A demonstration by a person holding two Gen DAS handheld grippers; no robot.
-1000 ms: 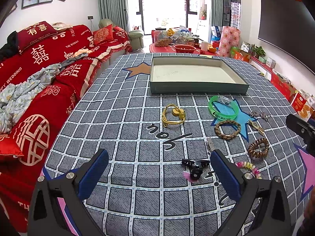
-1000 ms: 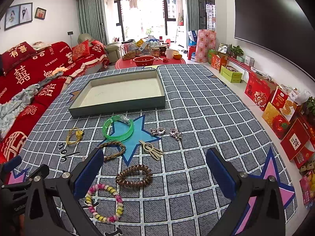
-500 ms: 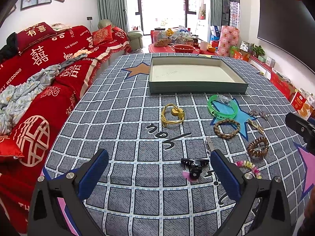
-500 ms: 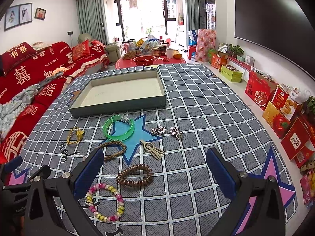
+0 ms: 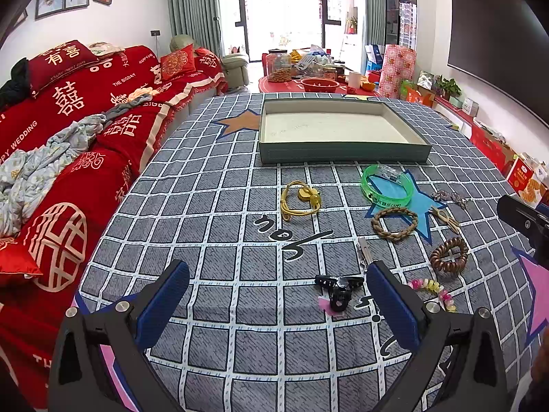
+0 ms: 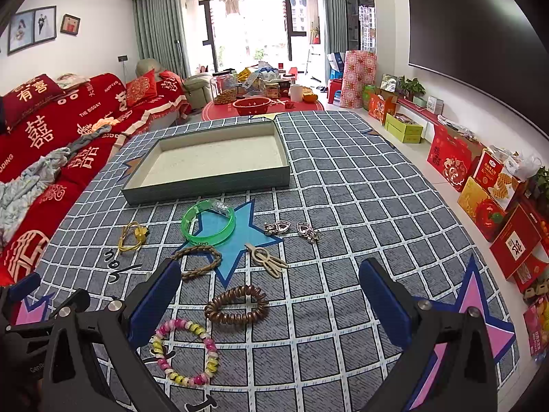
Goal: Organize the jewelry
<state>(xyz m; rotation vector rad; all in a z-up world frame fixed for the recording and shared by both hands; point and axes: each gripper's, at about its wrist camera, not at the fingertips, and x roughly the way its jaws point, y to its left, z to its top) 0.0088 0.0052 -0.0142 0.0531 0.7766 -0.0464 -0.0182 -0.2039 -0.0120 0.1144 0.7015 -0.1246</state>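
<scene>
Grey checked cloth with white grid lines and coloured stars covers the worktop [image 5: 212, 185], and the jewelry lies scattered across it. A shallow teal box [image 5: 339, 152] with a pale inside sits in the upper centre of the left wrist view, holding nothing visible. Just below it, right of centre, lie a green bangle [image 5: 386, 187] on a blue star, a yellow cord bracelet [image 5: 300, 201] to its left, and a braided brown bracelet [image 5: 394, 223] below the bangle. A brown coil hair tie [image 5: 448, 255] rests at the right, with a pastel bead bracelet [image 5: 434, 288] beneath it, partly hidden behind one finger. A black hair claw [image 5: 338, 290] sits lower centre, between the fingers but nearer the right one.

Both tongs stand wide apart and grip nothing — the left tongs [image 5: 278, 304] hang above the cloth close to the claw, and the right tongs [image 6: 269, 307] frame the coil hair tie [image 6: 236, 304] and the bead bracelet [image 6: 187, 352]. In the right wrist view a beige hair clip [image 6: 267, 257] lies at centre, two silver heart-shaped pieces [image 6: 291, 230] just above it, and the green bangle [image 6: 207, 228] to their left, near the box [image 6: 209, 185]. A red-covered sofa [image 5: 68, 130] fills the left side.
</scene>
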